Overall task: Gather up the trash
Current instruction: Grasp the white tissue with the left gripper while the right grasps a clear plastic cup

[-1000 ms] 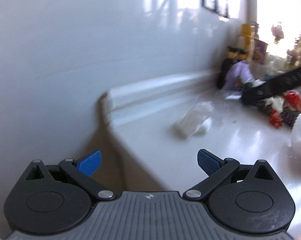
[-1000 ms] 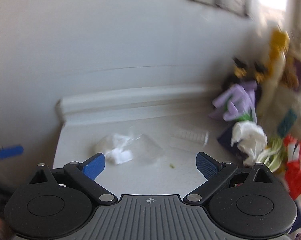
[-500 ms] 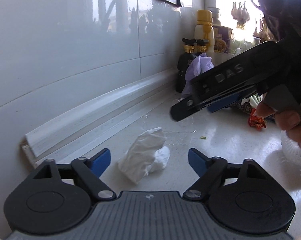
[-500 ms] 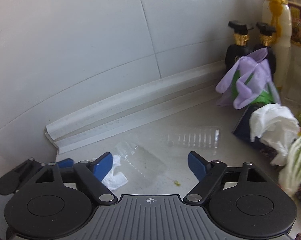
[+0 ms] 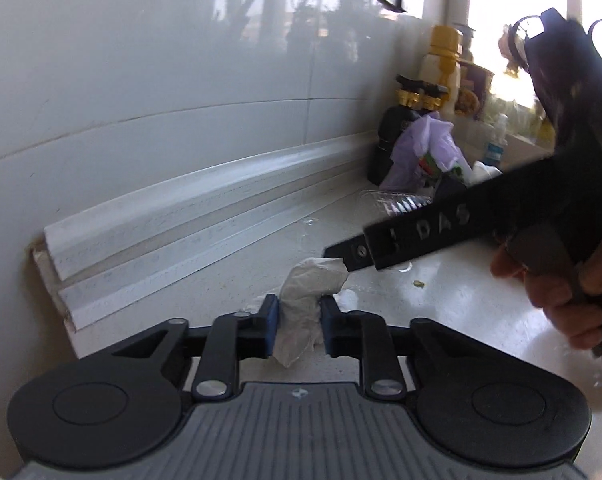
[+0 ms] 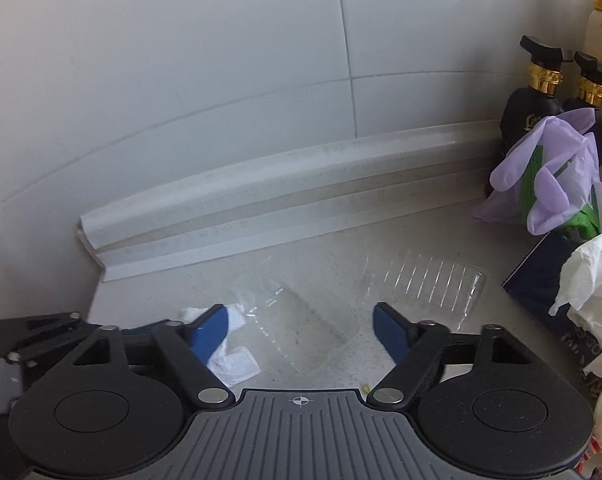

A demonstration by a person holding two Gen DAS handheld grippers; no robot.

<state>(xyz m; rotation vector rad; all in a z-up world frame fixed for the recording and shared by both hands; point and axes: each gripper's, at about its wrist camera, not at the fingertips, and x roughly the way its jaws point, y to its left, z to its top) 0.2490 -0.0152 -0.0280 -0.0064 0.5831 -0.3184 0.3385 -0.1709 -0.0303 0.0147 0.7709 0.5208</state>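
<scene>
A crumpled white tissue (image 5: pixel 305 300) lies on the pale counter (image 5: pixel 441 304) near the wall. It sits between the blue pads of my left gripper (image 5: pixel 299 323), whose jaws are closing and press its sides. My right gripper (image 6: pixel 300 330) hovers low over a flat piece of clear plastic (image 6: pixel 301 304). Its jaws are closing too, but the pads stand apart from the plastic. In the left wrist view the right gripper's black finger (image 5: pixel 421 232) reaches in from the right, its tip just above the tissue. The same tissue (image 6: pixel 237 360) shows beside the right gripper's left pad.
A clear ribbed plastic tray (image 6: pixel 425 284) lies further right. Beyond it are a purple glove (image 6: pixel 553 176), another white tissue wad (image 6: pixel 593 280), a dark blue box (image 6: pixel 541 280) and two black bottles (image 6: pixel 533 96). A white trim strip (image 6: pixel 281 200) runs along the tiled wall.
My left jaws have gone from wide open to pinching the tissue. The right gripper has come lower and closer over the clear plastic, with its jaws narrower.
</scene>
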